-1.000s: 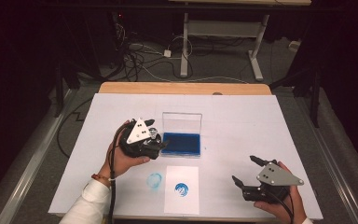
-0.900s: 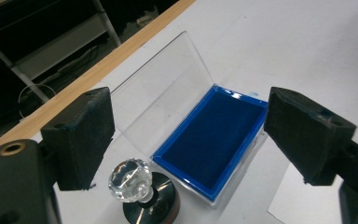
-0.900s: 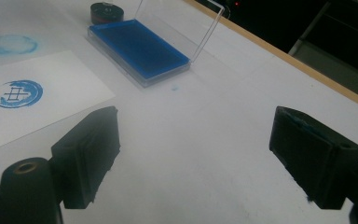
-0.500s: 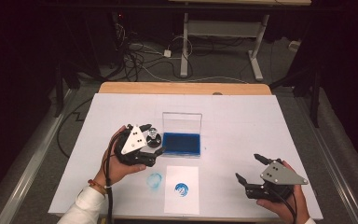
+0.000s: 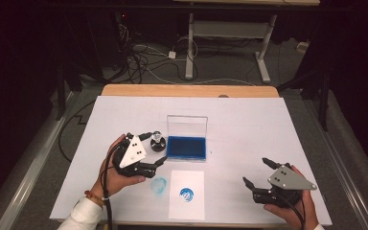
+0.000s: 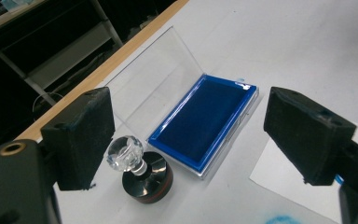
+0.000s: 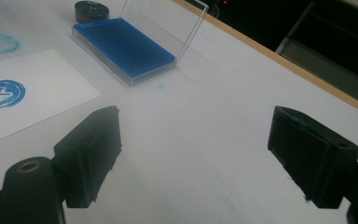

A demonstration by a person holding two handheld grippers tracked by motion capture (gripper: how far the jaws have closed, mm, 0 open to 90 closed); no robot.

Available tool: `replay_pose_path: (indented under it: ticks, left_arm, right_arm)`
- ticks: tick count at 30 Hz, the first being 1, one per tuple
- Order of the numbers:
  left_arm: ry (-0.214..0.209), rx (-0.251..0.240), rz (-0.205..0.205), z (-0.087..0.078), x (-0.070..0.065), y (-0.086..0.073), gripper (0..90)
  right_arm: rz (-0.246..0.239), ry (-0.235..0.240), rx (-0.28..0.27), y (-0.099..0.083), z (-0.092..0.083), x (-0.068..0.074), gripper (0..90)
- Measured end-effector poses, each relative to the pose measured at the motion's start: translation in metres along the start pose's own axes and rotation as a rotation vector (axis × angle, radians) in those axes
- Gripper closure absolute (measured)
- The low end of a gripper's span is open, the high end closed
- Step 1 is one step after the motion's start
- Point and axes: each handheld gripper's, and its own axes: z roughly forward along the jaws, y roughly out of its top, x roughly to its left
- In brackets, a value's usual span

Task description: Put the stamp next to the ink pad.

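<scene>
The round black stamp with a faceted clear-crystal knob stands upright on the white tabletop in the lower left of the left gripper view, just beside the open blue ink pad in its clear hinged case. It sits near the left finger of the left gripper, off-centre — its fingers are spread wide, holding nothing. The right gripper, also spread and empty, hovers well apart. A stamped white paper sheet lies near the frame's bottom.
</scene>
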Motion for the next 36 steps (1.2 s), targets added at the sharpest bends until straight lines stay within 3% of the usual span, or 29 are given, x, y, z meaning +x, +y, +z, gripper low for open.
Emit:
replay_pose_path:
  ticks: [7,14,20,27,36]
  left_arm:
    - [0.008,-0.005,-0.012,-0.007,-0.002,-0.009,15.7]
    - [0.010,0.022,0.002,-0.009,-0.009,-0.022,15.7]
    - [0.023,0.034,-0.014,-0.013,-0.014,-0.037,15.7]
    - [0.038,0.075,-0.029,-0.020,-0.014,-0.055,15.8]
    - [0.057,0.135,-0.080,-0.033,-0.014,-0.086,15.8]
  right_arm:
    - [-0.004,0.001,0.009,-0.001,0.000,0.001,17.8]
    - [-0.010,0.005,0.013,-0.001,0.001,0.004,18.0]
    - [-0.007,0.009,0.015,-0.003,0.002,0.007,18.2]
    - [-0.012,0.002,0.026,-0.004,0.005,0.008,18.2]
    - [-0.019,-0.018,0.024,-0.007,0.006,0.009,18.2]
